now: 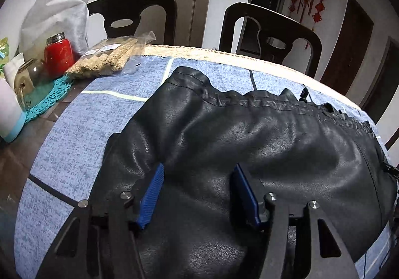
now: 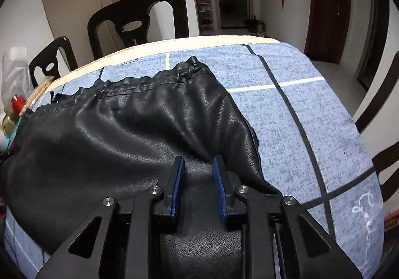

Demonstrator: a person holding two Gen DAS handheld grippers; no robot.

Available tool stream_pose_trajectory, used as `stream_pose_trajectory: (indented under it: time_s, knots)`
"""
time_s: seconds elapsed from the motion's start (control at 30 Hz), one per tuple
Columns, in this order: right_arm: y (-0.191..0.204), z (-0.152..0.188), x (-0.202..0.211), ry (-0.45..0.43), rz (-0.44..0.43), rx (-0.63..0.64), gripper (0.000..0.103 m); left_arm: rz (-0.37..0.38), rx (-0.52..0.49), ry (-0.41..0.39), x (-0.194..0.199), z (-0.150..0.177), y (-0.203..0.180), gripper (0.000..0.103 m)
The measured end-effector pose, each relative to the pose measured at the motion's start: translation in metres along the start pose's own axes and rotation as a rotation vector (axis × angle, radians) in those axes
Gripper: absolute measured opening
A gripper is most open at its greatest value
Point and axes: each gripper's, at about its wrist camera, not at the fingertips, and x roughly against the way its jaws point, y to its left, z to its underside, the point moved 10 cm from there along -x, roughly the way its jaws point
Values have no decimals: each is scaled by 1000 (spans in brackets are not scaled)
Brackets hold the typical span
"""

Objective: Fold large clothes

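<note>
A black leather-look garment [image 1: 249, 134] with a gathered elastic waistband along its far edge lies spread on a blue cloth [image 1: 74, 134]. It also shows in the right wrist view [image 2: 129, 129]. My left gripper [image 1: 198, 171] is open, its blue pads wide apart just above the garment's near left part. My right gripper [image 2: 198, 161] is open with a narrower gap, over the garment's near right part beside a raised fold. Neither holds anything.
Two dark chairs [image 1: 269, 29] stand behind the table. At the far left are a red jar [image 1: 58, 54], a glass jar [image 1: 27, 79], a bag of grain sticks [image 1: 109, 54] and a white bag [image 1: 57, 4]. Blue cloth [image 2: 311, 117] lies bare right of the garment.
</note>
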Motion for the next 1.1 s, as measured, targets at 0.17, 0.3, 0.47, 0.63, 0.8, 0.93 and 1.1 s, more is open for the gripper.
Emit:
stream_pose_trajectory:
  time_s: [0.17,0.3,0.47,0.63,0.8,0.93,1.1]
  knots:
    - [17,0,28,-24,23,8,26,-40,18,-8,26,10,-2,59]
    - [63,9,63,-84,-52,103,26,89,-27,-50,62,18,-49,60]
    - [133,34,70,-71,-195,213,26,255,-162,-31,70,43,-139,62]
    - [129,55,29,20,-163,186,26,209,-207,57,29,69,-160,64]
    - [116,42,38,4,-161,164,26,212,-168,59,35,58,-156,65]
    - [110,22,40,-33,-145,149,26,214,-141,19,36,29,-159,65]
    - [79,10,25,-41,-94,55,26,218,-129,31,21,14,-172,65]
